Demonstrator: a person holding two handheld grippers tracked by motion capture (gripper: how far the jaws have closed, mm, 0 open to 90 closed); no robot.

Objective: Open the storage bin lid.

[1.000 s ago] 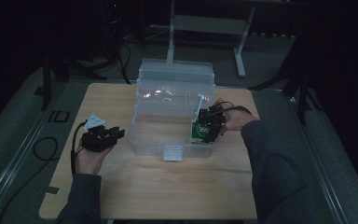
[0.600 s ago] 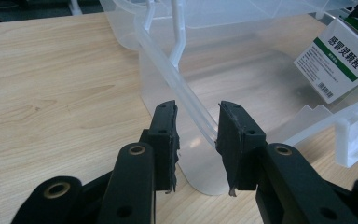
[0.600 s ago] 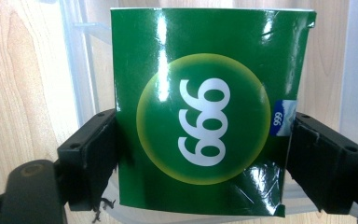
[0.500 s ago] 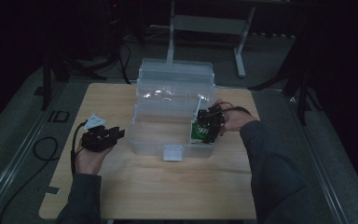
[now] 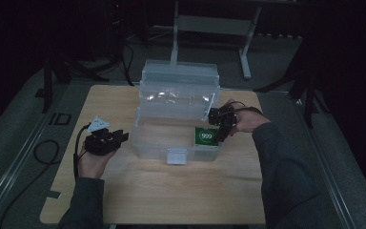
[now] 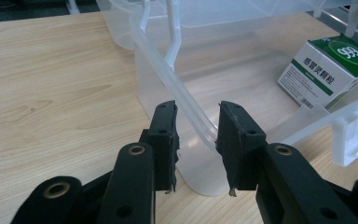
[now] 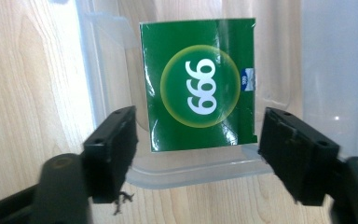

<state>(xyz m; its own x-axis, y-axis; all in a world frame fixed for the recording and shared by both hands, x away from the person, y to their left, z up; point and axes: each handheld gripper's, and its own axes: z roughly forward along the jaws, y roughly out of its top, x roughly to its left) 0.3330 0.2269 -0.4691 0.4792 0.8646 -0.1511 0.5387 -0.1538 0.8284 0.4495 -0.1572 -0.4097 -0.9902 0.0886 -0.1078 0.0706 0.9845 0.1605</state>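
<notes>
Lying in clear bin (image 5: 145,143), green box (image 7: 196,84), white "999", right claw (image 7: 196,154) spread

**Colours on the table**

The box (image 7: 198,84) is deep green on its top face, with a yellow-green ringed disc bearing white numerals; its side (image 6: 317,77) is white with a green stripe and dark print. The bin (image 5: 145,138) is clear, faintly milky plastic. The table (image 5: 181,195) is pale wood with fine grain. Both grippers, left gripper (image 6: 196,140) and right gripper (image 7: 196,149), are matt black
</notes>
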